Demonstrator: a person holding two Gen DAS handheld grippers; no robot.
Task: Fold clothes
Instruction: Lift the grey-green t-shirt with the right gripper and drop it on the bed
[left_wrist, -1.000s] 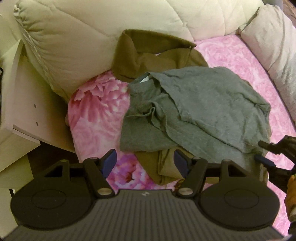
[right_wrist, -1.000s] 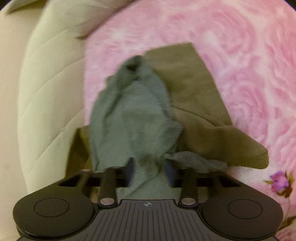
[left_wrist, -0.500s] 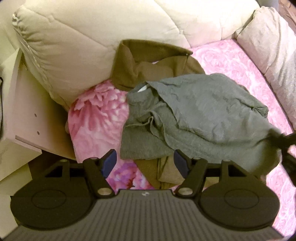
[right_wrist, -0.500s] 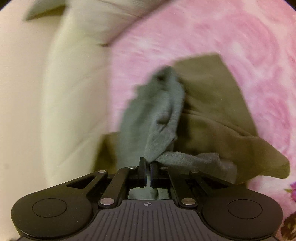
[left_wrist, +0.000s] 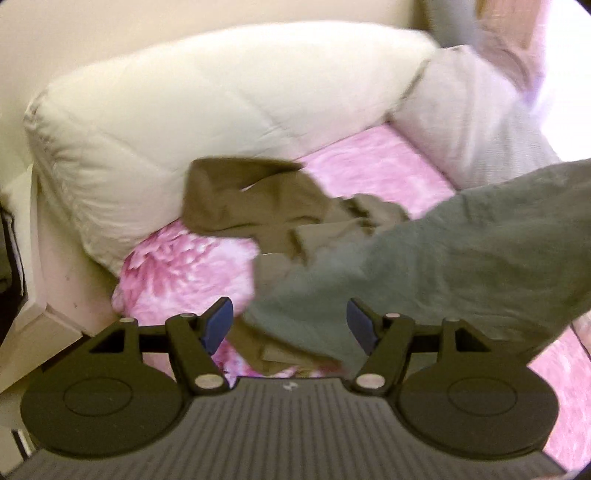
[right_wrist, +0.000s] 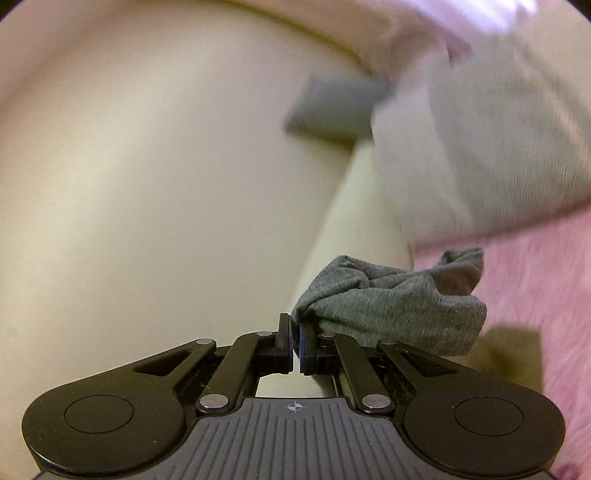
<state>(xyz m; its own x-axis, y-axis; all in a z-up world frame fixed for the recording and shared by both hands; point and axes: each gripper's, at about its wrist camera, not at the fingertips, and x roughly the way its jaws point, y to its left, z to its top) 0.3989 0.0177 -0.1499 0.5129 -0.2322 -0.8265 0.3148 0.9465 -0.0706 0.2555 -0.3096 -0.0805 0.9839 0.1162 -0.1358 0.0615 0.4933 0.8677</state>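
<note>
A grey T-shirt (left_wrist: 443, 258) hangs stretched from the upper right down to the bed, lifted off the pile. My right gripper (right_wrist: 295, 334) is shut on a bunched corner of the grey T-shirt (right_wrist: 391, 299) and points nearly level toward the wall. An olive-brown garment (left_wrist: 258, 206) lies crumpled on the pink floral bedsheet (left_wrist: 184, 266) against the cream duvet. My left gripper (left_wrist: 290, 325) stands open above the shirt's lower hem, nothing pinched between its blue-padded fingers (left_wrist: 219, 321).
A bulky cream duvet (left_wrist: 203, 122) is piled along the wall, with a pale pillow (left_wrist: 469, 122) at the right. A light wooden bedside unit (left_wrist: 22, 325) stands at the left edge of the bed. In the right wrist view, the duvet (right_wrist: 498, 147) and the cream wall (right_wrist: 166, 166) fill the picture.
My right gripper closed on the grey T-shirt's edge and swung it up and to the right, uncovering the olive garment. My left gripper rose, staying open.
</note>
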